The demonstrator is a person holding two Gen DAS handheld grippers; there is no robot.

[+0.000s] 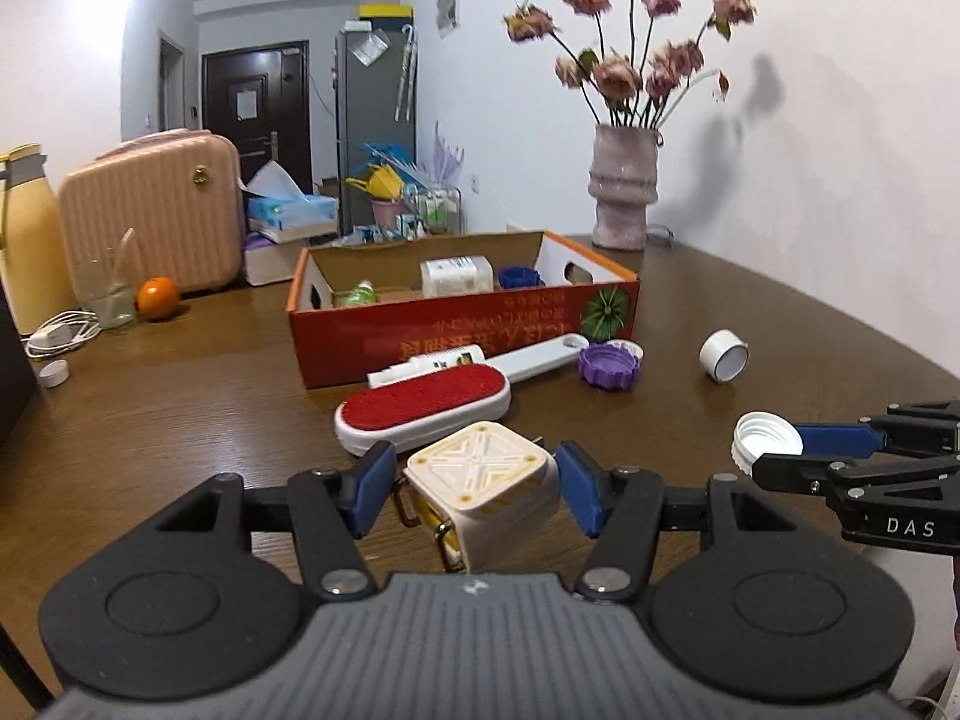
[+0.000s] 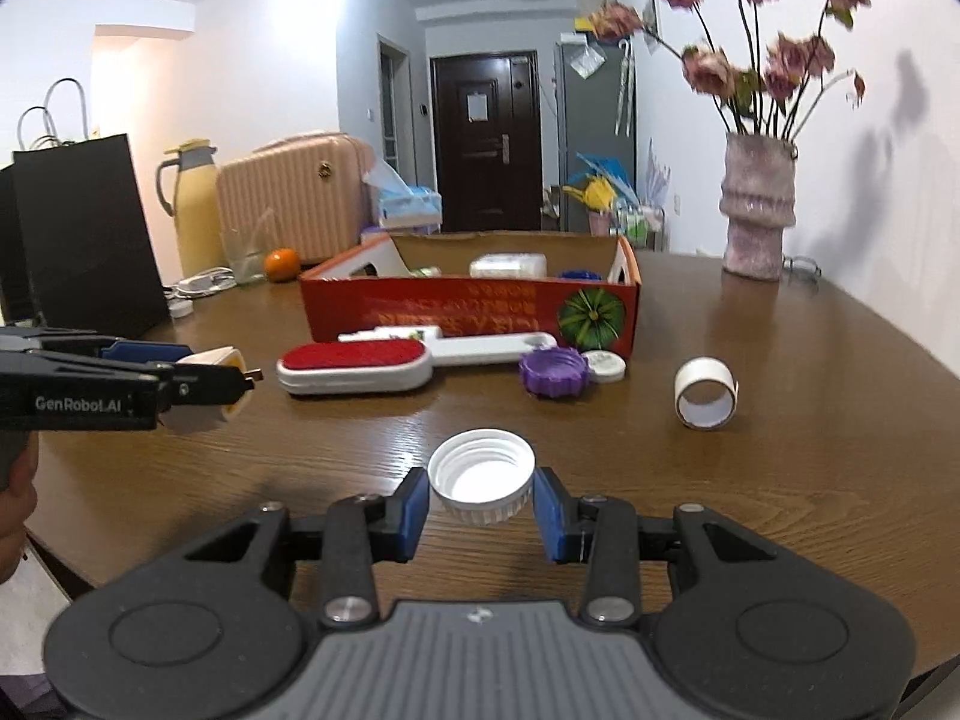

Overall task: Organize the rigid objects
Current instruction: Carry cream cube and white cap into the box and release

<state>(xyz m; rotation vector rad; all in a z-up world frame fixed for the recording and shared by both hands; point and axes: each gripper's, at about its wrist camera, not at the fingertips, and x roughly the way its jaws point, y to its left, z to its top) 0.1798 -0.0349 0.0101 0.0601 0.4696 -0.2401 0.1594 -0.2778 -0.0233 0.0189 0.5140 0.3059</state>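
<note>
My left gripper (image 1: 477,495) is shut on a cream square charger plug (image 1: 486,480), held above the table; the same plug (image 2: 210,387) shows at the left of the right wrist view. My right gripper (image 2: 480,504) is shut on a white screw cap (image 2: 482,483), also lifted; that cap (image 1: 765,441) appears at the right in the left wrist view. Ahead stands an open red cardboard box (image 1: 456,330) (image 2: 468,312) holding a white container, a green-capped item and a blue lid. A red lint brush (image 1: 423,408) (image 2: 354,363) lies in front of it.
By the box lie a white tube (image 1: 429,363), a purple lid (image 2: 553,371), a small white lid (image 2: 605,366) and a roll of white tape (image 2: 705,393). A vase of flowers (image 2: 759,210) stands back right. An orange (image 1: 158,298), glass, thermos and pink suitcase stand back left.
</note>
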